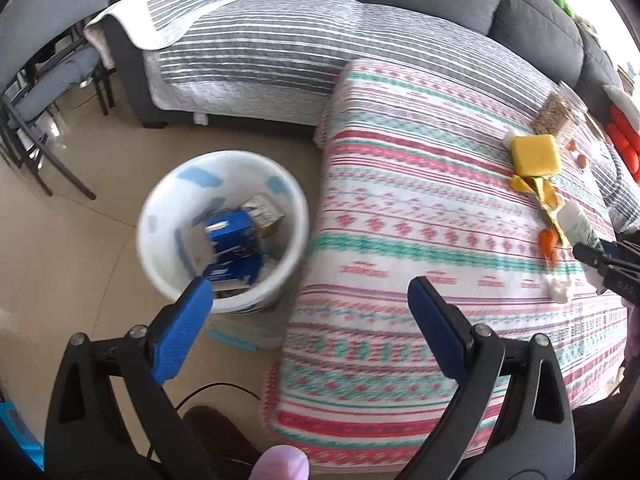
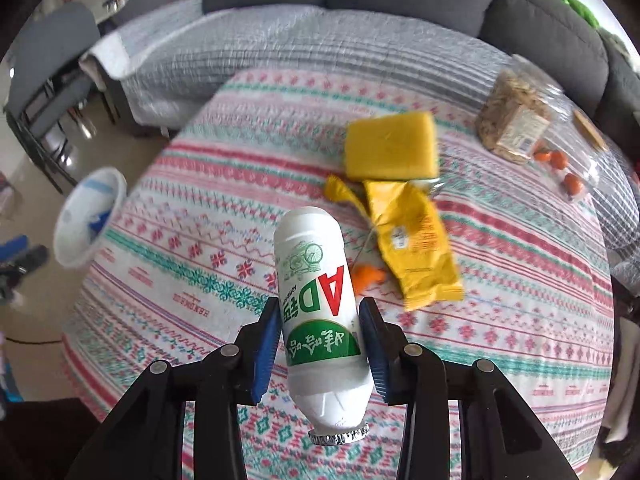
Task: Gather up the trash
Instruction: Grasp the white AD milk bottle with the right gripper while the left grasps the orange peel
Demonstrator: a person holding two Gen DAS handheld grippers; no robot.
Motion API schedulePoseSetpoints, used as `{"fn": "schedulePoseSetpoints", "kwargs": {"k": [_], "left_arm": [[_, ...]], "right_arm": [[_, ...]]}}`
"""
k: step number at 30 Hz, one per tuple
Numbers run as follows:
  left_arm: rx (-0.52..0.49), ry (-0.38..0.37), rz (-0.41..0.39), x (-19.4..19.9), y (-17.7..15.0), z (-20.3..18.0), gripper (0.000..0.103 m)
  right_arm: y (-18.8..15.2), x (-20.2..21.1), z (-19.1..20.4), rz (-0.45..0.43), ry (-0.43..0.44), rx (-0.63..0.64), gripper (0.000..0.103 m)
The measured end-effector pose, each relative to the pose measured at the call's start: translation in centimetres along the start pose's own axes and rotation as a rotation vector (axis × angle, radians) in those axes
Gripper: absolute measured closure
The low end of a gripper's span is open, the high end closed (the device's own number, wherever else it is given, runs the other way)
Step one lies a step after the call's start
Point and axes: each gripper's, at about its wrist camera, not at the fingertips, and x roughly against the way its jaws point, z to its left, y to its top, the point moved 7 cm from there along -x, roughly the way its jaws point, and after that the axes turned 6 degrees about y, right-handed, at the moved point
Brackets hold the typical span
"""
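My right gripper [image 2: 320, 340] is shut on a white AD milk bottle [image 2: 316, 292] with a green label, held above the patterned table, foil cap toward the camera. It also shows in the left wrist view [image 1: 580, 224] at the right edge. My left gripper [image 1: 308, 292] is open and empty, above the floor between the white trash bin [image 1: 160, 216] and the table edge. The bin holds blue cartons [image 1: 232, 232] and a small box. On the table lie a yellow wrapper [image 2: 416, 244], a yellow sponge [image 2: 390, 146] and an orange scrap [image 2: 370, 276].
The table wears a striped patterned cloth [image 2: 200, 240]. A bag of oats [image 2: 512, 120] and small orange fruits [image 2: 554, 158] lie at its far right. A grey sofa with a striped cover [image 1: 280, 52] stands behind. Chairs [image 1: 44, 92] stand at the left. The bin also shows in the right wrist view [image 2: 70, 236].
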Motion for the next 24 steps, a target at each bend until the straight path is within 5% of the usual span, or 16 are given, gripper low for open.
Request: {"fn": "schedulePoseSetpoints", "kwargs": {"k": [7, 20, 24], "left_arm": [[-0.071, -0.077, 0.005, -0.3, 0.5, -7.2, 0.005], [-0.234, -0.218, 0.039, -1.6, -0.8, -21.1, 0.006], [-0.245, -0.270, 0.060, -2.6, -0.8, -24.3, 0.020]], "right_arm": [[-0.3, 2.6, -4.6, -0.036, 0.004, -0.123, 0.063], [-5.1, 1.9, -14.2, 0.043, -0.075, -0.250, 0.063], [-6.1, 2.3, -16.0, 0.043, -0.079, -0.279, 0.063]]}}
